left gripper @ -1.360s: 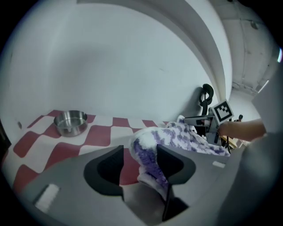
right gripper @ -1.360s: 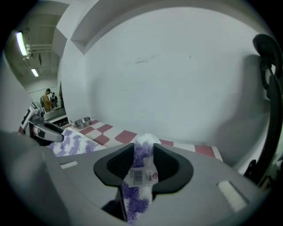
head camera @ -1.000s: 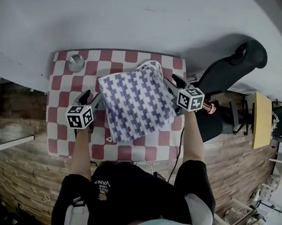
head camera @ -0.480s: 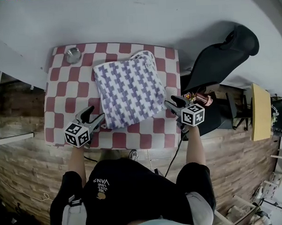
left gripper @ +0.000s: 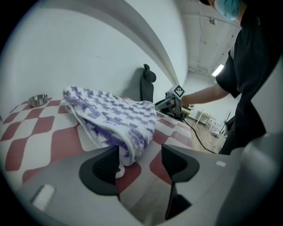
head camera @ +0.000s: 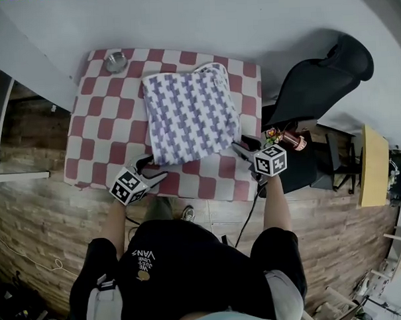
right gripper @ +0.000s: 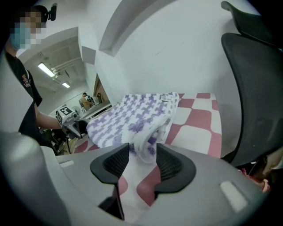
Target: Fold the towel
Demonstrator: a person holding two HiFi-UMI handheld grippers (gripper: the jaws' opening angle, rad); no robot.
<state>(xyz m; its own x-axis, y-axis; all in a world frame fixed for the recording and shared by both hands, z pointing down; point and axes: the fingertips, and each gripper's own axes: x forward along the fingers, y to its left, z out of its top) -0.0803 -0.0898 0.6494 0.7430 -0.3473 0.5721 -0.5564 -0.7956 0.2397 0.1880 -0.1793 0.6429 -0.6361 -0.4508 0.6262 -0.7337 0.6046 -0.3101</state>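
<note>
Folded to a rough rectangle and lying flat near the middle of the red-and-white checked tablecloth (head camera: pixel 96 124): the towel (head camera: pixel 190 116), white with a broken purple check, with a white hem curling out at its 1 o'clock corner. At the towel's 7 o'clock corner in the head view, the left gripper (head camera: pixel 156 168), pointing up and to the right toward the fold. Seen along its own jaws, wide apart, having just been opening further, with the thick corner of the towel lying at the tip of the 9 o'clock jaw and bare tablecloth across the rest of the gap; touching or not, hard to tell, and pads not pressing on it. At the towel's 5 o'clock corner, the right gripper (head camera: pixel 243 145), angled up and to the left. Seen along its own jaws, apart but narrower than the left pair, having just been closing a little, with the rolled corner of the towel standing in the gap between the pads and the fabric not flattened by them. Further out on the tablecloth, at about 10 o'clock from the towel and well apart from it, a small steel bowl (head camera: pixel 115 61) near the far left corner. Beyond the table's right edge, at 2 to 3 o'clock, a black chair (head camera: pixel 323 78). At 6 o'clock, the person (head camera: pixel 185 269) in a black shirt, both forearms reaching to the grippers, and a black cable (head camera: pixel 249 217) running down from the right one. Around the table, a plank-patterned floor (head camera: pixel 30 216); at 12 o'clock, a pale wall (head camera: pixel 201 17).
</note>
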